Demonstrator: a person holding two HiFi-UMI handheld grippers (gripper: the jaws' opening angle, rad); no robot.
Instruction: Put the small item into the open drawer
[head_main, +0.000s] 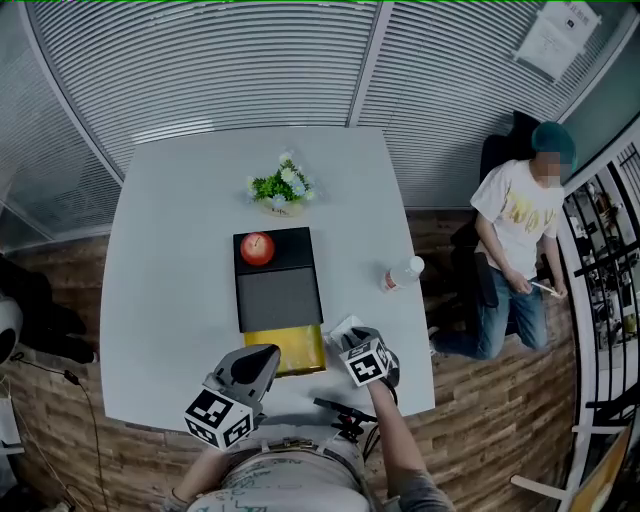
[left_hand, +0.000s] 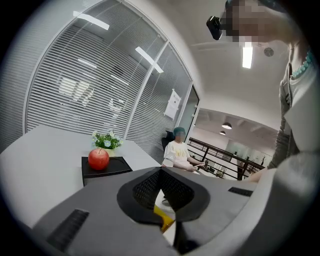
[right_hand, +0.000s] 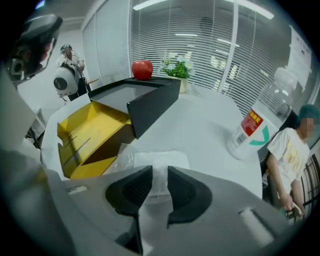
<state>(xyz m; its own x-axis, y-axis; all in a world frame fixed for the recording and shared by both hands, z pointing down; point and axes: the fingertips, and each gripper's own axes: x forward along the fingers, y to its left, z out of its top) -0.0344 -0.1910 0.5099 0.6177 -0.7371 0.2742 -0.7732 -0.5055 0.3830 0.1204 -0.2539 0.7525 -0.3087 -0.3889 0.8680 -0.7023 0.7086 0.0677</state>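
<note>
My white counter (head_main: 160, 300) sits on wood-plank floor (head_main: 500, 430); slatted blinds (head_main: 200, 70) cover glass walls from ten to two o'clock; a black chair (head_main: 495, 155) stands at three.

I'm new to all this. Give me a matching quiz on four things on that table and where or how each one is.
Things:
1 apple
2 bottle
3 drawer
4 flowers

Places or states:
A lying on its side
B yellow, pulled open
C atop the black box
D standing beyond that box

Pairs: 1-C; 2-A; 3-B; 4-D
</note>
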